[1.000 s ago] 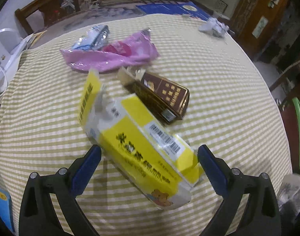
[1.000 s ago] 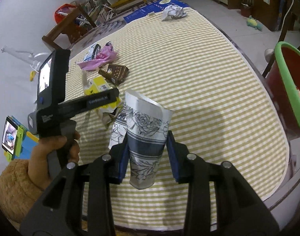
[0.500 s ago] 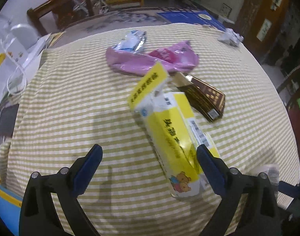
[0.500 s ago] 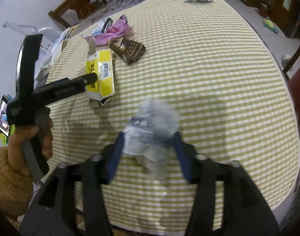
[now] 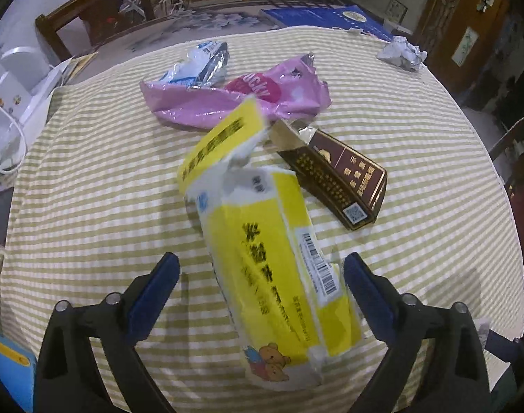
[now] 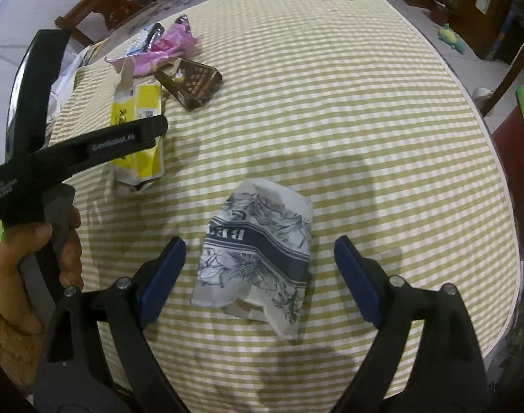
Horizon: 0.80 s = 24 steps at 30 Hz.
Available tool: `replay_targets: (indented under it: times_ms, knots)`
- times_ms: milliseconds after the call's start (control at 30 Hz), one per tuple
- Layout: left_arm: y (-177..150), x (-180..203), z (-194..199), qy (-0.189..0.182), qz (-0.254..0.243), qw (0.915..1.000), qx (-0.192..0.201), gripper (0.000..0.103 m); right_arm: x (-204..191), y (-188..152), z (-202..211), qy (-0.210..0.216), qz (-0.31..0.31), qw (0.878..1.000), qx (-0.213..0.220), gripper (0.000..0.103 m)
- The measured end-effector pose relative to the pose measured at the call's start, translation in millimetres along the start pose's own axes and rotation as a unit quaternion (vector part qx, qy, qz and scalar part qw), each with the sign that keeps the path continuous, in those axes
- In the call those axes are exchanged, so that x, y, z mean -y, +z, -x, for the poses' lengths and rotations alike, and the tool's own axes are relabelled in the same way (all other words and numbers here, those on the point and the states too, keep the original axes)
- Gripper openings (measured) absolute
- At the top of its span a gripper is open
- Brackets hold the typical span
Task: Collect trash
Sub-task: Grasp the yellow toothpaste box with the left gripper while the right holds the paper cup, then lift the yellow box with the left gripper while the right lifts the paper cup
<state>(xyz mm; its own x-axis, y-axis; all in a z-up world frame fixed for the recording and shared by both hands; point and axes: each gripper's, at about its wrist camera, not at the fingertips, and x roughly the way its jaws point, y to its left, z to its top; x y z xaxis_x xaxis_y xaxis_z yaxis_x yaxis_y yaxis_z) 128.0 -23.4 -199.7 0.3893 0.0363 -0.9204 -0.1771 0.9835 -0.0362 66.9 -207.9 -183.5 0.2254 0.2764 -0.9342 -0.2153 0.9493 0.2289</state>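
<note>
Striped yellow-and-white tablecloth point(image 6: 348, 120) is covering a round table w/ chairs & clutter showing past its far edge. Nearest, by the near edge, right gripper point(image 6: 260, 268) is pointing steeply down, jaws opening wide, w/ the crushed floral paper cup point(image 6: 258, 254) lying on the cloth btwn them, pads clear of it on both sides, so nothing is being gripped. Left of it, left gripper point(image 5: 262, 285) is hanging over the yellow tissue pack point(image 5: 272, 268), jaws closing but pads not touching yet; pack is lying btwn them, its torn flap sticking up at the far end. Person's hand point(image 6: 38, 251) is wrapping the left tool's handle at the near left edge. Just beyond the pack, brown carton point(image 5: 334, 179) is lying on its side, touching or nearly touching the flap. Further toward the far left edge, pink wrapper point(image 5: 241, 96) is sprawling w/ a silver-blue foil wrapper point(image 5: 200, 67) right behind it. Crumpled paper ball point(image 5: 403, 53) is sitting alone at the far right edge.
</note>
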Motion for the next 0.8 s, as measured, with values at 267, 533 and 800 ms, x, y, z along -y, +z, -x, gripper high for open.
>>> replay_targets:
  times_ms: [267, 533, 800]
  knots:
    - [-7.4, -21.7, 16.9, -0.053, 0.014, 0.9985, 0.010, 0.043, 2.8, 7.2, 2.9, 0.030, -0.006, 1.000, 0.004, 0.060]
    - [-15.0, -29.2, 49.6, -0.070, 0.011, 0.9967, 0.040, 0.039, -9.3, 22.1, 29.8, 0.036, 0.024, 0.998, 0.044, 0.060]
    - [-17.0, -27.1, 60.6, -0.074, 0.005, 0.9963, 0.044, 0.039, -1.5, 21.2, 43.6, 0.037, 0.022, 0.997, 0.066, 0.060]
